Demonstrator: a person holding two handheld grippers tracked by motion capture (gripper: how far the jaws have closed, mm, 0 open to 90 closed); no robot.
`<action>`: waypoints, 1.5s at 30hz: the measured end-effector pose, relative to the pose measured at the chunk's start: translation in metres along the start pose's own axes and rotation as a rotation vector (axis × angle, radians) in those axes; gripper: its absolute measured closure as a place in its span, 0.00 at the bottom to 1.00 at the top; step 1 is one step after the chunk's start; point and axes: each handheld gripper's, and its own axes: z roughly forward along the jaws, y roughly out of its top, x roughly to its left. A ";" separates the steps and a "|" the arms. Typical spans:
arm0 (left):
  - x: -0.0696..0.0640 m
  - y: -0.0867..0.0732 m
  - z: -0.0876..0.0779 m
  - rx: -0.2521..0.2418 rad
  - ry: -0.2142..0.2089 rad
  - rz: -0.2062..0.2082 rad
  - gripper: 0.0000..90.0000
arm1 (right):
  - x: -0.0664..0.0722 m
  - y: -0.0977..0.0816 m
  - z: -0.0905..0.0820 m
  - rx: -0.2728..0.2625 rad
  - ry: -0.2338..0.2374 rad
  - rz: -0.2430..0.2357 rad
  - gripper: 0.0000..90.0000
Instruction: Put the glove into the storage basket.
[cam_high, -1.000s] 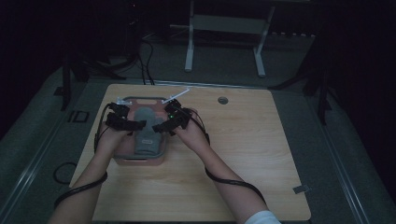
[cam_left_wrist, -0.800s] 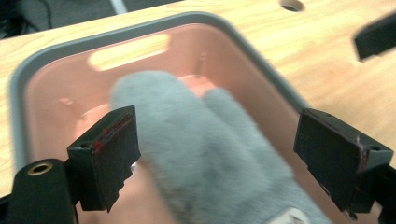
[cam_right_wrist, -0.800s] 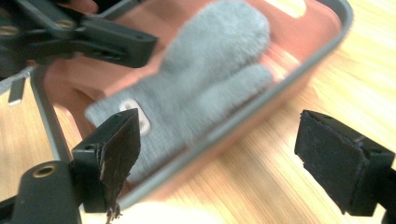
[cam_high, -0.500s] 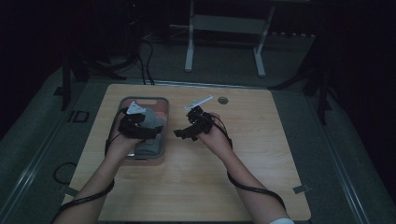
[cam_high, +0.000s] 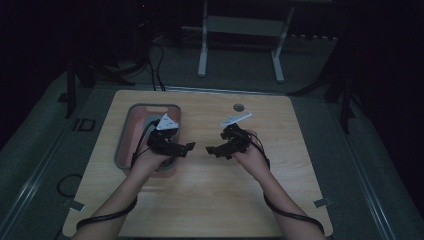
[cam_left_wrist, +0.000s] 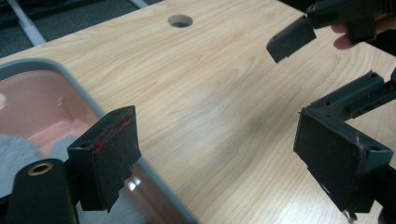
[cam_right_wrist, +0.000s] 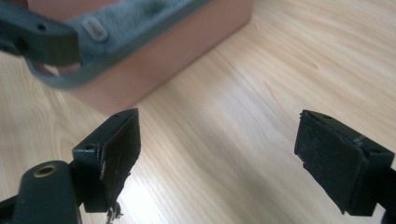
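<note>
room: dark; metal stand legs (cam_high: 240, 47) on the floor behind the table.
table (cam_high: 280, 190): light wood, round hole (cam_high: 239, 107) near far edge.
tray (cam_high: 131, 116): pink inside, grey rim, on table's left part; grey cloth (cam_right_wrist: 135, 18) lies in it.
left gripper (cam_high: 186, 148): jaws wide, nothing betw. them; held just past tray's right rim, pointing at the other gripper. white plate on top.
right gripper (cam_high: 214, 150): jaws wide, nothing betw. them; over bare wood right of tray, tips facing left gripper, near but apart.
cables: trail from each gripper back along the forearms.
writing: small oval tag (cam_right_wrist: 95, 29) on the cloth, text too blurred to read; no other labels seen.
</note>
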 end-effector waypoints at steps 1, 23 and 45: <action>-0.003 0.000 0.001 -0.006 -0.002 0.000 0.16 | -0.002 -0.004 -0.003 0.002 -0.003 0.000 0.16; -0.073 -0.027 0.041 0.063 -0.162 0.117 0.16 | -0.020 -0.095 -0.036 0.003 -0.013 -0.051 0.16; -0.120 -0.067 0.067 0.051 -0.281 0.166 0.16 | -0.030 -0.174 -0.058 -0.053 -0.021 -0.026 0.16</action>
